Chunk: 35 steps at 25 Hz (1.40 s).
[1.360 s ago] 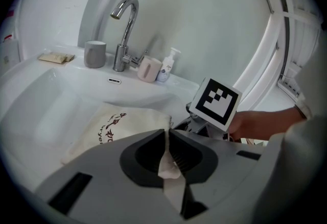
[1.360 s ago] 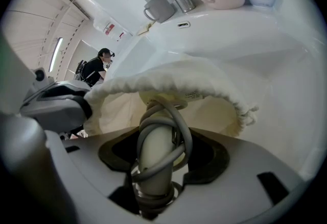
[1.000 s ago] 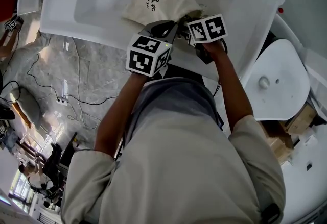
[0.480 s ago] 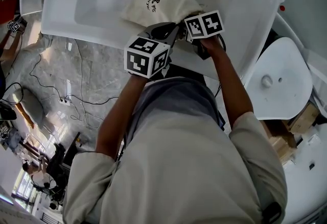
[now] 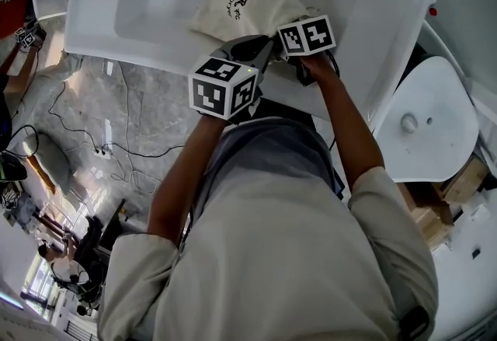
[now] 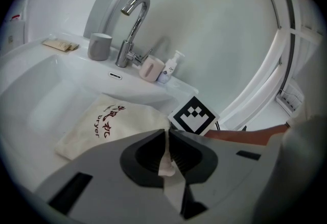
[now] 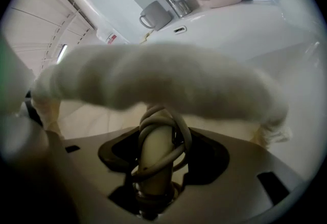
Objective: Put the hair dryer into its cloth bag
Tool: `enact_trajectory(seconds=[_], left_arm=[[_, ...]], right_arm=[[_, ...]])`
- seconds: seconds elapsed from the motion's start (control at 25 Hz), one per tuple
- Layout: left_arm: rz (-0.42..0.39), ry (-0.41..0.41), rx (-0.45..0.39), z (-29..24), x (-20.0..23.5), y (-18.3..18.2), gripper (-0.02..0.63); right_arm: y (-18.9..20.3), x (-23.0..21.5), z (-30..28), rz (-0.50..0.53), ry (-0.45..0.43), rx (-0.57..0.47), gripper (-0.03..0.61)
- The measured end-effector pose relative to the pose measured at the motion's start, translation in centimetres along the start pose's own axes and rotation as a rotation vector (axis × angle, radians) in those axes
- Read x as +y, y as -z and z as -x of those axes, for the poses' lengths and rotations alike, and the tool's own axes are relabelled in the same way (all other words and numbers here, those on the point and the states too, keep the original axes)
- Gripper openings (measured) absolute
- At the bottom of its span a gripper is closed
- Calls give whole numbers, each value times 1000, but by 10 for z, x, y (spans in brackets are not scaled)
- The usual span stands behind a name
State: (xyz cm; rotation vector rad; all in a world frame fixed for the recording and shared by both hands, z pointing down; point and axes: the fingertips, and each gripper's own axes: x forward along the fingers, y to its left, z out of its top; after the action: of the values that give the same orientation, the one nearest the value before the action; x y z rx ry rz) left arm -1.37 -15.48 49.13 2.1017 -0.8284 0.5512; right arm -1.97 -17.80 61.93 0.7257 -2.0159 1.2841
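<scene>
The white sink (image 5: 147, 13) carries the faucet (image 6: 130, 24) on its back rim. In front of the faucet, in the basin, the cream cloth bag (image 5: 241, 5) lies flat with its mouth towards the person. The hair dryer (image 7: 152, 149), with its cord (image 7: 183, 139) wound round the handle, stands at that mouth, its upper end hidden behind bunched cloth. The right claw (image 7: 161, 131) is clenched on the handle. The left claw (image 6: 166, 131) pinches the bag's rim. A grey cup (image 6: 99, 46) stands left of the faucet, with a pink mug (image 6: 152, 69) and a small bottle (image 6: 172, 65) to its right.
</scene>
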Motion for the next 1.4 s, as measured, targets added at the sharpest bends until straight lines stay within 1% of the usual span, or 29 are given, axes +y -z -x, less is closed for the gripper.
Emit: enact_trajectory(seconds=[0.56,0.76,1.08,1.2,1.28,1.4], left_arm=[[20,-15,81,-14,9,21,31],[22,-14,108,-21,9,26,31],[50,11,124,-25,11,28,32],[56,24,120,-25,13,28,32],[39,31,125,-25,14,29,32],[-14,36,132,-25,10,29,32]], right_arm=[[6,-15,-26,-25,16,-5,250],[4,-20,-29,11,30,0,252],[0,-22,-32,18,33,-3,252],[1,-22,-32,-2,31,8,253],[5,-24,-33,-30,32,23,263],[12,-28,-29,-79,41,32,282]])
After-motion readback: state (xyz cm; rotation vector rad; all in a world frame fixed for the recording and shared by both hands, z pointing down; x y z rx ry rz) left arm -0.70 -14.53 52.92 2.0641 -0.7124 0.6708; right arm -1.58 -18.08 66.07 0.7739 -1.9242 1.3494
